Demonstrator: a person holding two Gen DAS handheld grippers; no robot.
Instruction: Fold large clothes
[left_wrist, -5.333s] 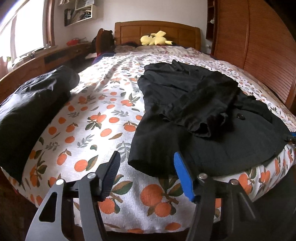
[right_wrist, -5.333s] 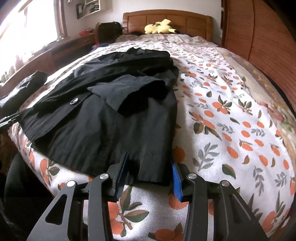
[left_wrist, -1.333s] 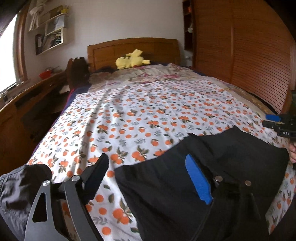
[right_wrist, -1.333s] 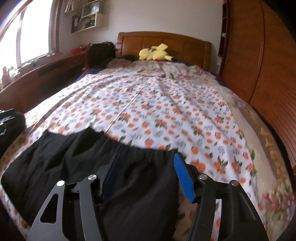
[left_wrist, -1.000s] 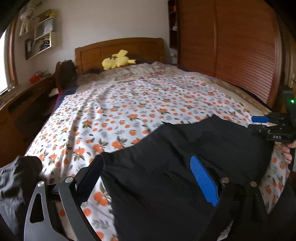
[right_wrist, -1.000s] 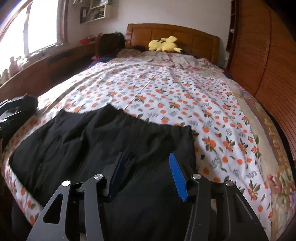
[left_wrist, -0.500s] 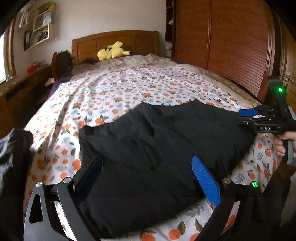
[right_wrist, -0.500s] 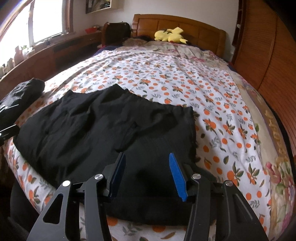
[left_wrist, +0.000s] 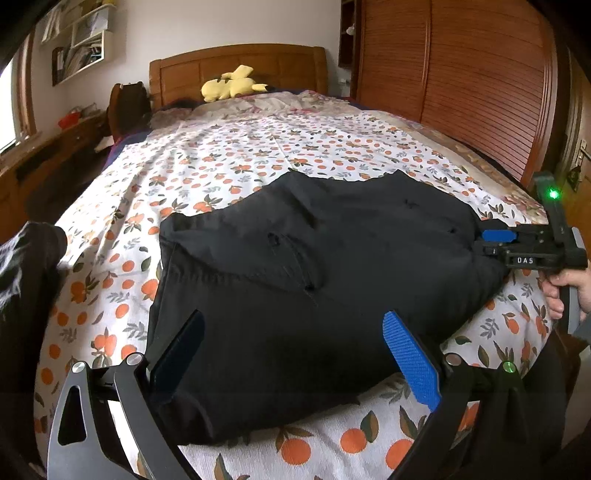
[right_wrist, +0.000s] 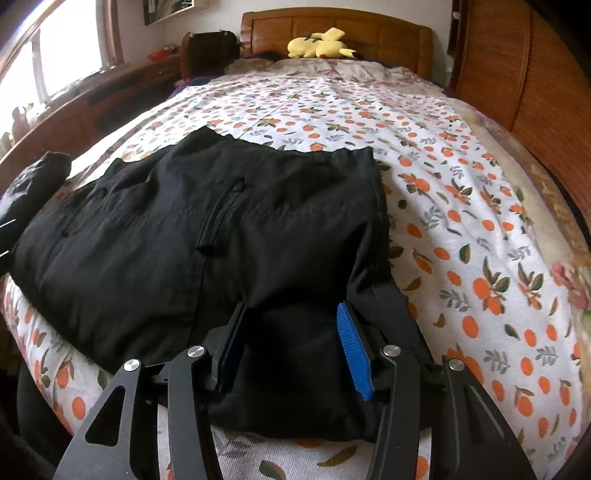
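A large black garment lies folded into a broad rectangle across the near end of the bed; it also shows in the right wrist view. My left gripper is wide open over the garment's near left corner, jaws apart and empty. My right gripper is open over the garment's near right corner, with cloth lying between its jaws. The right gripper also shows in the left wrist view at the garment's right edge, held by a hand.
The bed has a white sheet with orange fruit print. A second dark folded garment lies at the left edge. A yellow plush toy rests by the wooden headboard. A wooden wardrobe stands right; a desk left.
The garment went from spread out with sleeves showing to folded over toward the near edge. Both grippers carried its far edge back, lowered it onto the bed and opened.
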